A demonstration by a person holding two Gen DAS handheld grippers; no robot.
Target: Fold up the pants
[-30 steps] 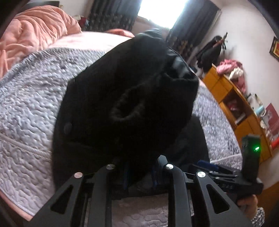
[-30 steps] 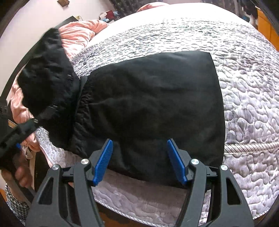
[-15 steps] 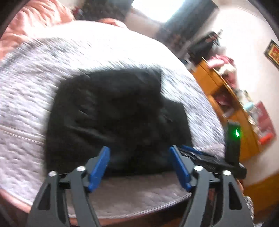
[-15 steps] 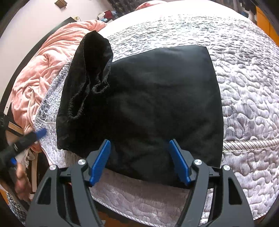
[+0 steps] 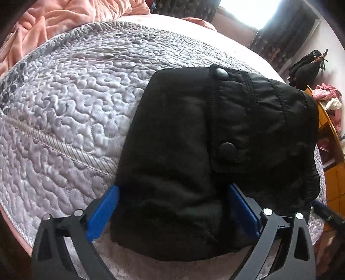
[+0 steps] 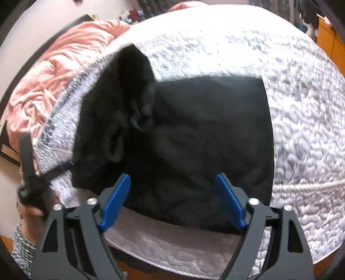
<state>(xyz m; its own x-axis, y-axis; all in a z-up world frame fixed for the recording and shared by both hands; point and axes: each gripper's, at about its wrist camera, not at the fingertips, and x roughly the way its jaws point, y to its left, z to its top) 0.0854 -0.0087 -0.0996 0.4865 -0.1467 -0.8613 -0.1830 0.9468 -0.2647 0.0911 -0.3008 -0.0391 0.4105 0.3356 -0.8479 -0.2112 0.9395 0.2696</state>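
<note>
Both jaws spread; pants (image 5: 194,155) folded near quilt (image 5: 64,120) edge.

- bed (image 5: 64,112) with grey quilted cover
- pink blanket (image 6: 56,71) bunched at head
- bright window (image 5: 256,10), dark curtains (image 5: 280,36)
- orange wooden shelf unit (image 5: 332,150) by pale wall

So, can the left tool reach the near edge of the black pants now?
Probably yes. The left tool is open, its blue fingers either side of the black pants at their near edge on the quilt. Nothing lies between.
</note>
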